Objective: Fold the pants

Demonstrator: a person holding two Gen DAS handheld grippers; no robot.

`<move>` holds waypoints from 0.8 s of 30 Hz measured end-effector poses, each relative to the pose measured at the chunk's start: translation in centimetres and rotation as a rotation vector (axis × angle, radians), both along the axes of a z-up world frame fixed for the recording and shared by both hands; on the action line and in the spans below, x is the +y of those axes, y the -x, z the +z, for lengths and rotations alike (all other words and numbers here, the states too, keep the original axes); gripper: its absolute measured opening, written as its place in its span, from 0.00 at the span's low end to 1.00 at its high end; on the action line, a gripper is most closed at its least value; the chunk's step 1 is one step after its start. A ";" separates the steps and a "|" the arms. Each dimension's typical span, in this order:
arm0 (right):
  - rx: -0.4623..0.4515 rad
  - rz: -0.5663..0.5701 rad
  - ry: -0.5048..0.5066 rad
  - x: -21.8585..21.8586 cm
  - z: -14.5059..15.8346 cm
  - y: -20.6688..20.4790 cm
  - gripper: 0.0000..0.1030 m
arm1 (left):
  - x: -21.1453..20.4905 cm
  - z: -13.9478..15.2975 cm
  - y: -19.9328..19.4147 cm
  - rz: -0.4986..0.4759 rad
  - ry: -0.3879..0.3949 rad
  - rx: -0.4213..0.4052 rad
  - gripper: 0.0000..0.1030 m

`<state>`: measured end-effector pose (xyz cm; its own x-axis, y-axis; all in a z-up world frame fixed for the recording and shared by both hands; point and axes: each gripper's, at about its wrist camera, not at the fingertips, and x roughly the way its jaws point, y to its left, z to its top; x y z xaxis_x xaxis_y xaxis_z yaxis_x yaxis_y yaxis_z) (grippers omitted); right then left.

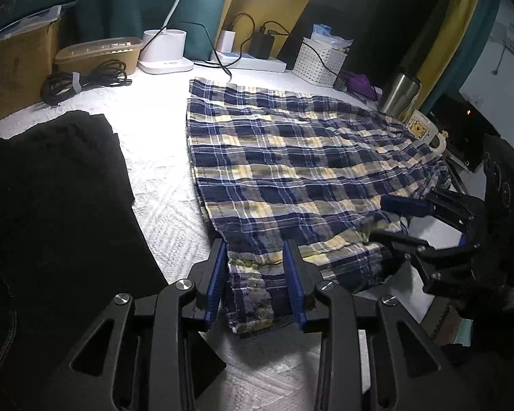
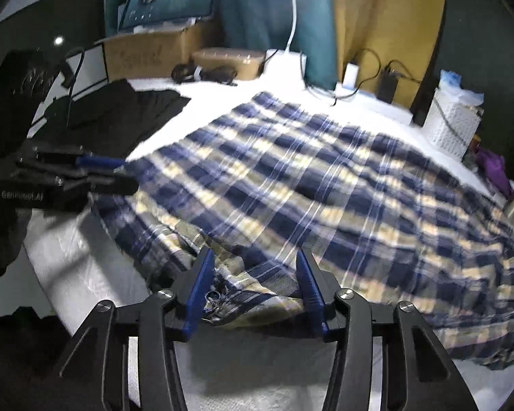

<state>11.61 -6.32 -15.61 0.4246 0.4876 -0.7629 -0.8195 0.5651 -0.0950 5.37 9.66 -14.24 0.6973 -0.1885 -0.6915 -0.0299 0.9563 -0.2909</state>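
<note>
Blue, yellow and white plaid pants [image 1: 291, 157] lie spread on a white textured table cover [image 1: 154, 178]. My left gripper [image 1: 256, 274] holds a bunched near corner of them, and the cloth fills the gap between its blue pads. To its right, my right gripper [image 1: 394, 221] comes in from the side with the pants' edge between its fingers. In the right wrist view the plaid pants [image 2: 325, 188] are blurred. There a crumpled fold sits between the pads of my right gripper [image 2: 255, 284], and my left gripper [image 2: 120, 173] pinches the left corner.
A folded black garment [image 1: 61, 188] lies to the left of the pants. Along the back stand a coiled black cable [image 1: 82, 80], a white lamp base [image 1: 164, 54], a power strip [image 1: 253, 61] and a white basket [image 1: 320, 60]. A steel tumbler [image 1: 399, 92] and a mug [image 1: 425, 130] crowd the right edge.
</note>
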 end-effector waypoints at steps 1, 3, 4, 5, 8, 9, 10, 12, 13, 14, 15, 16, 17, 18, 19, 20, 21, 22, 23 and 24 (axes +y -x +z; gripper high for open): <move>0.002 0.011 0.007 0.0 -0.2 0.2 0.49 | -0.1 -0.1 0.1 -0.001 -0.002 -0.002 0.32; 0.010 0.035 0.015 0.0 -0.3 0.7 0.49 | -0.2 -0.2 0.2 -0.009 -0.006 -0.006 0.31; 0.012 0.043 0.020 0.0 -0.5 0.9 0.48 | -0.4 -0.2 0.2 -0.013 -0.010 -0.012 0.31; 0.010 0.045 0.023 0.0 -0.8 1.2 0.46 | -0.6 -0.2 0.3 -0.018 -0.020 -0.018 0.22; 0.026 0.044 -0.010 0.0 -1.2 1.3 0.14 | -1.1 -0.2 0.6 -0.019 -0.053 -0.018 0.05; 0.026 0.038 -0.017 -0.1 -1.2 1.3 0.11 | -1.1 -0.2 0.6 -0.017 -0.054 -0.018 0.02; 0.020 0.030 -0.021 -0.1 -1.1 1.3 0.08 | -1.1 -0.1 0.8 -0.013 -0.054 -0.020 0.01; 0.017 0.026 -0.030 -0.3 -0.8 1.4 0.07 | -1.0 0.3 1.3 -0.003 -0.053 -0.027 0.01; 0.012 0.029 -0.031 -0.5 -0.6 1.6 0.07 | -1.0 0.4 1.5 0.001 -0.053 -0.027 0.01; 0.007 0.030 -0.033 -0.6 -0.4 1.8 0.07 | -1.0 0.5 1.7 0.004 -0.053 -0.026 0.01; 0.007 0.028 -0.038 -0.8 -0.2 2.0 0.07 | -0.9 0.5 2.0 0.006 -0.053 -0.026 0.01; 0.010 0.029 -0.041 -1.0 -0.1 2.1 0.07 | -0.9 0.6 2.1 0.007 -0.054 -0.025 0.01; 0.010 0.029 -0.039 -1.2 -0.2 2.3 0.07 | -1.0 0.6 2.2 0.009 -0.054 -0.023 0.01; 0.010 0.027 -0.039 -1.3 -0.2 2.5 0.07 | -1.0 0.6 2.3 0.013 -0.052 -0.021 0.01; 0.017 0.026 -0.040 -1.4 -0.3 2.6 0.07 | -1.0 0.5 2.4 0.015 -0.054 -0.018 0.01; 0.025 0.024 -0.039 -1.5 -0.5 2.7 0.07 | -0.9 0.5 2.4 0.018 -0.055 -0.013 0.01; 0.027 0.020 -0.038 -1.5 -0.6 2.9 0.07 | -0.9 0.4 2.4 0.020 -0.053 -0.009 0.01; 0.025 0.017 -0.037 -1.6 -0.7 3.0 0.07 | -0.8 0.3 2.4 0.024 -0.055 0.000 0.01; 0.023 0.014 -0.041 -1.7 -0.7 3.2 0.07 | -0.7 0.2 2.4 0.025 -0.056 0.007 0.01; 0.023 0.013 -0.048 -1.8 -0.7 3.4 0.07 | -0.7 0.1 2.4 0.028 -0.056 0.012 0.01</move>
